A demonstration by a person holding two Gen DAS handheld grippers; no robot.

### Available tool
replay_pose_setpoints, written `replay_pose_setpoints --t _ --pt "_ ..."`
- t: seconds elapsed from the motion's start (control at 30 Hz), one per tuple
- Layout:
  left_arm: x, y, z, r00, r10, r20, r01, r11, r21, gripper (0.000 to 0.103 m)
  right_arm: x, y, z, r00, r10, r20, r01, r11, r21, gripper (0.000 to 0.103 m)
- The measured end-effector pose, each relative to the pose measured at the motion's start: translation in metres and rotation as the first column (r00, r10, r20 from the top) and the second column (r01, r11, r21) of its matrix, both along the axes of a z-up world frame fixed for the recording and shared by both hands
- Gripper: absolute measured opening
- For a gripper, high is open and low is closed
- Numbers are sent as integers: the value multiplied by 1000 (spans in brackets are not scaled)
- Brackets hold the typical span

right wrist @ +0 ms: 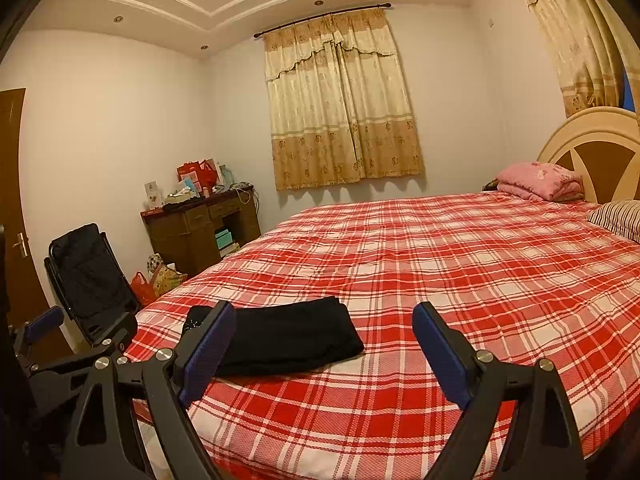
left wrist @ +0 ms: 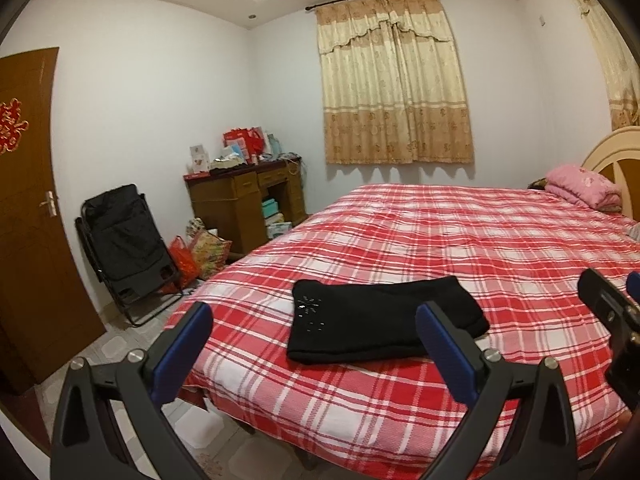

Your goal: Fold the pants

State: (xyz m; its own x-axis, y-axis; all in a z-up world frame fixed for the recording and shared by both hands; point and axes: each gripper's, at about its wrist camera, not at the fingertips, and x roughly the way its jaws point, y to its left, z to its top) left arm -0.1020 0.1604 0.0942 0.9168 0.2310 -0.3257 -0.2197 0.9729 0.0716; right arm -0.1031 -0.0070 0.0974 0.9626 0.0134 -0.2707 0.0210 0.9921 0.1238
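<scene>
Black pants lie folded into a compact rectangle on the red plaid bedspread, near the bed's foot corner. A small sparkly motif shows on their left part. My left gripper hovers open just short of them, blue pads wide apart, nothing between them. In the right wrist view the same pants lie ahead and left, partly behind the left blue pad. My right gripper is open and empty above the bedspread. The right gripper's tip shows at the left wrist view's right edge; the left gripper shows at the right wrist view's left edge.
A pink folded quilt and a striped pillow lie by the headboard. A black folding chair, bags and a cluttered wooden desk stand left of the bed. A brown door is at far left.
</scene>
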Motion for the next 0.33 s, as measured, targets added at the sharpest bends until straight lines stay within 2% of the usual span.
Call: replay_pose_setpoints --t 0.1,0.33 --pt "1 1 -1 1000 -14 -3 14 1000 -25 103 0 0 0 1000 2 -2 -2 1000 0 91" --pt "3 -1 -3 1000 -5 -10 5 1000 -4 103 1 2 0 1000 4 -9 -4 1000 3 91"
